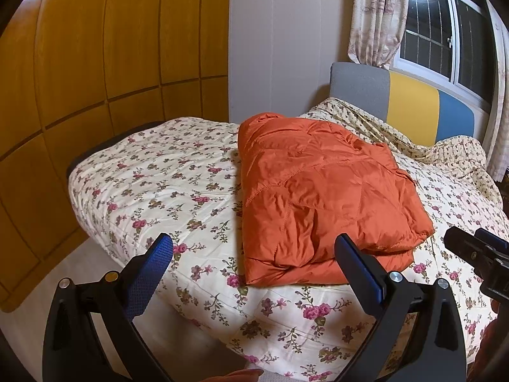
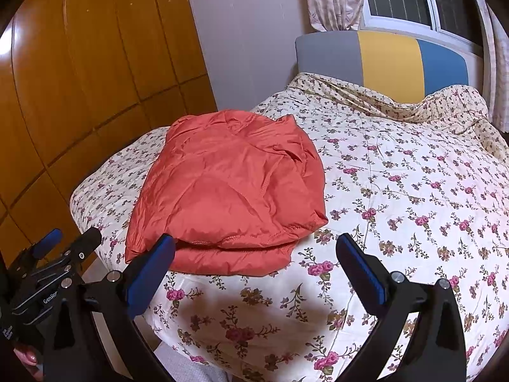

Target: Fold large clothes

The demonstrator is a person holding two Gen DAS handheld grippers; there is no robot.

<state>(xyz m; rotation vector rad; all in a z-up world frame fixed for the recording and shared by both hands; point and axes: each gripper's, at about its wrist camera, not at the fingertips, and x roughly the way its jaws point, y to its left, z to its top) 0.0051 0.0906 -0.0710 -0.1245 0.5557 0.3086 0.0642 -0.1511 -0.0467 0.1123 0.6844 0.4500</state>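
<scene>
Both hand-held grippers, left (image 1: 254,254) and right (image 2: 256,253), wide and empty above floral bedspread (image 2: 397,191), folded orange jacket (image 1: 318,197) beside wooden wardrobe (image 1: 95,63).

Orange jacket (image 1: 321,197); cream bedspread (image 1: 152,175) with pink floral print.

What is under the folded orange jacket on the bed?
The orange jacket lies folded in layers on the floral bedspread, which shows all around it. Whatever lies between its layers or directly beneath is covered. Both grippers hover open, clear of it.

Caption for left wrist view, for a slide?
Open left gripper facing folded orange jacket on floral bedspread.
</scene>
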